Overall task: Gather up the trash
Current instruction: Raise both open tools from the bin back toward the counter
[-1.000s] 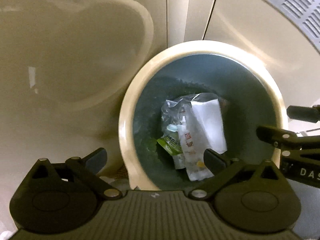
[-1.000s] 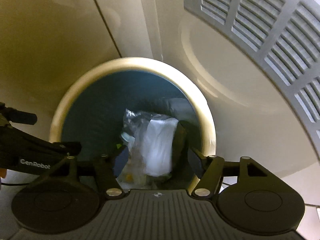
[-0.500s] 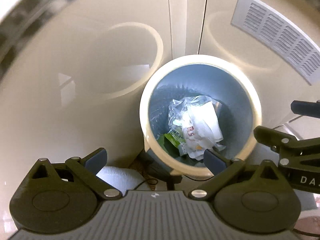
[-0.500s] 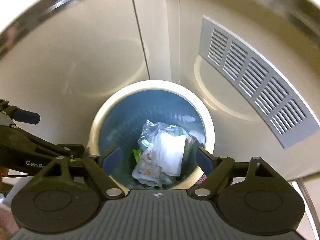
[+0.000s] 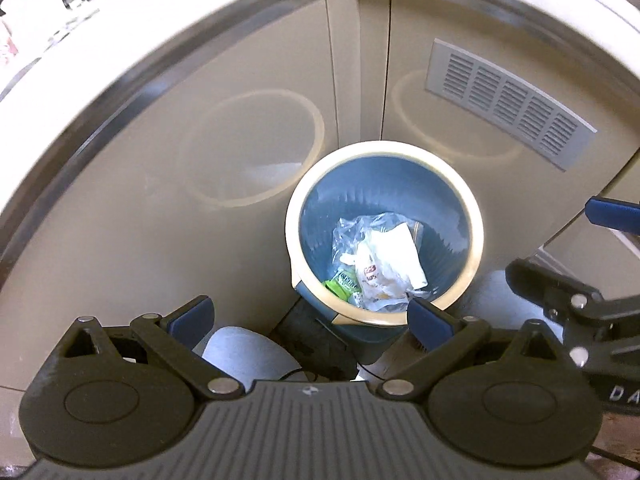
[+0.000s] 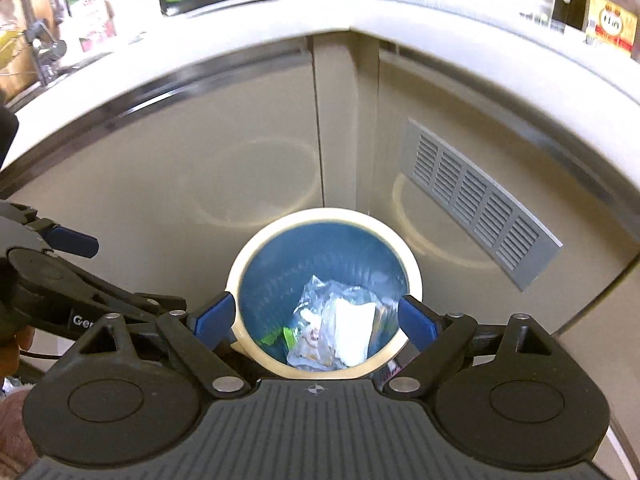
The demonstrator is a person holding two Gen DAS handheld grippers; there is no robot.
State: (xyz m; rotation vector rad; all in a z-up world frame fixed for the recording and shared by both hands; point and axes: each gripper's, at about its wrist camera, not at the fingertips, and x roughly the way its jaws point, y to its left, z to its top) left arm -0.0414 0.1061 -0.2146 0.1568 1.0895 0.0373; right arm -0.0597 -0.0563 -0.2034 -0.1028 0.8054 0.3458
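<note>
A blue trash bin with a cream rim [image 5: 478,236] [image 6: 236,280] stands on the floor in the corner of beige cabinets. Inside lie clear plastic wrappers, a white paper [image 5: 394,250] [image 6: 352,332] and a green packet [image 5: 342,282]. My left gripper [image 5: 310,316] hangs well above the floor, left of and nearer than the bin, open and holding nothing. My right gripper [image 6: 316,318] is open and empty too, high above the bin, its blue pads framing the rim. Each gripper shows at the edge of the other's view.
Beige cabinet doors [image 5: 200,184] with a grey vent grille [image 5: 508,102] [image 6: 476,204] close the corner behind the bin. A white countertop [image 6: 360,4] above carries bottles and packets. A white roll [image 5: 240,354] and dark items lie on the floor by the bin's base.
Both grippers have risen and drawn back from the bin, which now looks much smaller. The countertop edge has come into view. Both stay open and empty.
</note>
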